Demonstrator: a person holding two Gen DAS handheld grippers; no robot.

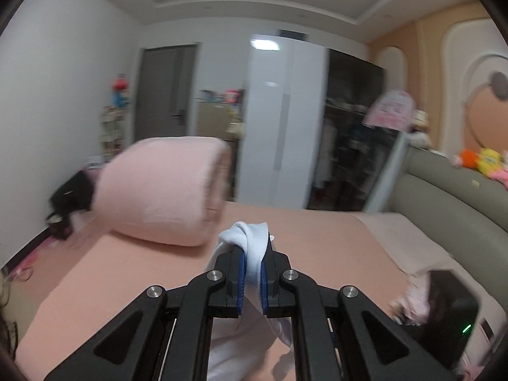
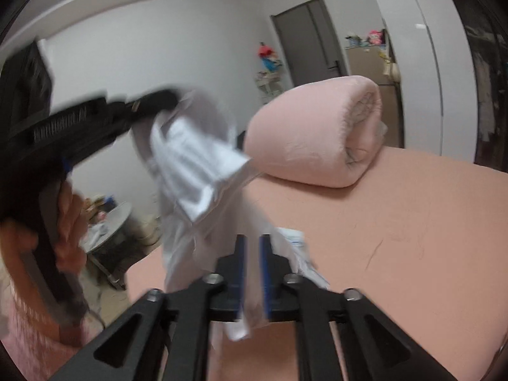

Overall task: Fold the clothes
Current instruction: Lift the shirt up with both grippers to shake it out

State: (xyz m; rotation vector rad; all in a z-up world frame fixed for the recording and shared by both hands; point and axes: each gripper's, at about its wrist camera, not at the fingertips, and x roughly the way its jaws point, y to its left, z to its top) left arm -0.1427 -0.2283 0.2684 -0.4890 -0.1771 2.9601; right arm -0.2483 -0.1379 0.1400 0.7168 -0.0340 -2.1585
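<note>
The garment (image 1: 250,254) is plain white, faintly striped where it hangs in the right wrist view. Both grippers, left (image 1: 252,273) and right (image 2: 252,273), are black with blue pads (image 1: 242,273). The bed sheet (image 1: 317,238) is salmon pink, the rolled quilt (image 1: 158,190) pale pink, the headboard (image 1: 444,203) grey-green, the door (image 1: 165,92) dark grey.
</note>
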